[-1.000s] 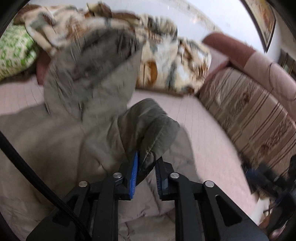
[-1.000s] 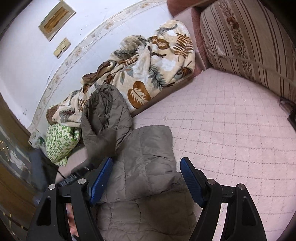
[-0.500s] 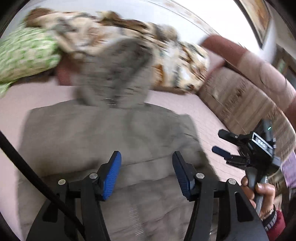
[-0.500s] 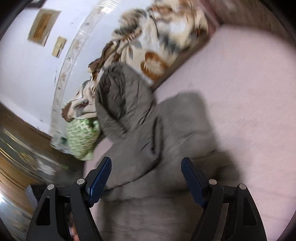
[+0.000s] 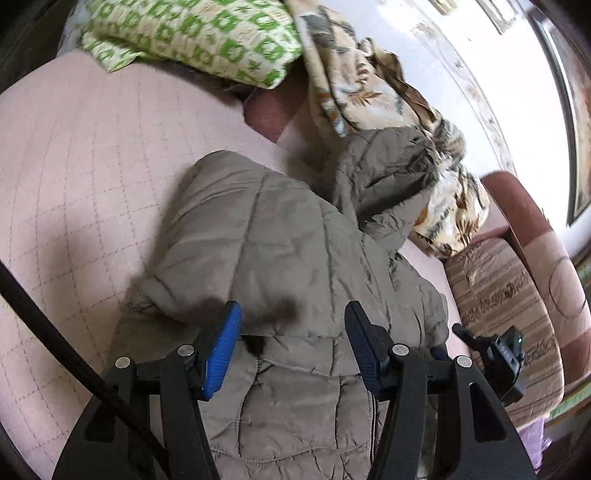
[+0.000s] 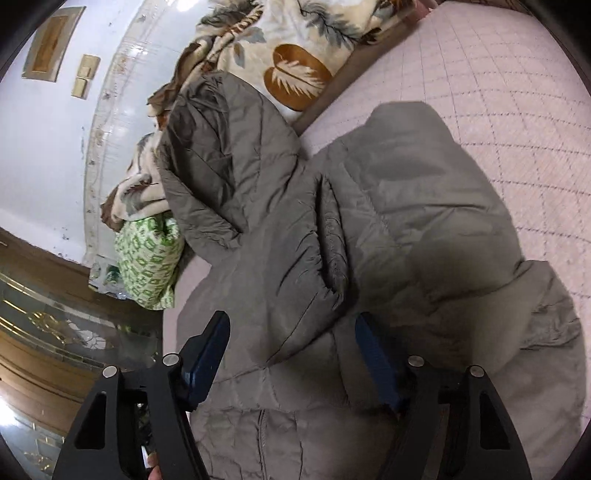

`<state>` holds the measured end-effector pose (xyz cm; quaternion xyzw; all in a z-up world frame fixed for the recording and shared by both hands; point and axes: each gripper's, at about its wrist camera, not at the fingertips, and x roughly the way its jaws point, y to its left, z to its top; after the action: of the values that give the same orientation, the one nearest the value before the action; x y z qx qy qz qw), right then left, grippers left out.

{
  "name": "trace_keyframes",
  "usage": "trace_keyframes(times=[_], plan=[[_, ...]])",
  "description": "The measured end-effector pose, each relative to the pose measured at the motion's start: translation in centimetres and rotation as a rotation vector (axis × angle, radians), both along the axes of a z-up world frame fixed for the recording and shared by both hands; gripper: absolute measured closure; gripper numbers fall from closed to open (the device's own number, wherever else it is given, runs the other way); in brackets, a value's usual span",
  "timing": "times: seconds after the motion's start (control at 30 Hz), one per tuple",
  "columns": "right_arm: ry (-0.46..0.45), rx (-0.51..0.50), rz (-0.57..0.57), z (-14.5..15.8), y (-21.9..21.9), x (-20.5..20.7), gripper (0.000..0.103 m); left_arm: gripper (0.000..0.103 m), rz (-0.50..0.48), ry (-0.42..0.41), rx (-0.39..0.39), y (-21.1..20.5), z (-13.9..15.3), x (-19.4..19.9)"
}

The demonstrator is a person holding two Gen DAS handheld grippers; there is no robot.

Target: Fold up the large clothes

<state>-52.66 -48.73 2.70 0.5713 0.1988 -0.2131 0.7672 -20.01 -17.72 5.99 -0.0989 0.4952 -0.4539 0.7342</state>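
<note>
Leaf-print blanket (image 6: pixel 280 48) and green pillow (image 5: pixel 195 37) crowd the jacket (image 5: pixel 280 236)

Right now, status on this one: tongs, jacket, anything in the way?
Left tongs open, empty. Right tongs closing, nothing pinched yet. Jacket on bed, sleeves folded in, hood against leaf-print blanket.

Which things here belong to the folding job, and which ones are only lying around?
Part of the job:
- grey-green padded jacket, sleeves folded across its body
- left gripper, open above it
- right gripper, fingers closing above the jacket, not pressing it

Only lying around:
- leaf-print blanket
- green-patterned pillow
- striped cushion
- pink quilted cover underneath
</note>
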Motion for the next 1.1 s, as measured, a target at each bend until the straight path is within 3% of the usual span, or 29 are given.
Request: trace_keyframes(times=[0.03, 0.1, 0.3, 0.47, 0.93, 1.1], plan=[[0.004, 0.002, 0.003, -0.3, -0.1, 0.4, 0.038, 0.046, -0.002, 0.018, -0.013, 0.2, -0.1, 0.1], [0.014, 0.007, 0.015, -0.8, -0.2, 1.1, 0.073, 0.046, 0.004, 0.026, -0.021, 0.3, -0.1, 0.2], [0.028, -0.035, -0.008, -0.3, -0.3, 0.5, 0.084, 0.046, 0.026, -0.006, -0.008, 0.3, 0.0, 0.5], [0.073, -0.144, -0.024, 2.1, 0.1, -0.1, 0.084, 0.046, 0.015, -0.076, 0.035, -1.1, 0.2, 0.0], [0.277, -0.156, -0.04, -0.6, -0.2, 0.4, 0.084, 0.046, 0.014, -0.158, 0.257, -3.1, -2.4, -0.1], [0.304, -0.167, -0.059, 1.3, 0.3, -0.5, 0.071, 0.046, 0.017, -0.234, 0.234, -2.8, -0.5, -1.0]])
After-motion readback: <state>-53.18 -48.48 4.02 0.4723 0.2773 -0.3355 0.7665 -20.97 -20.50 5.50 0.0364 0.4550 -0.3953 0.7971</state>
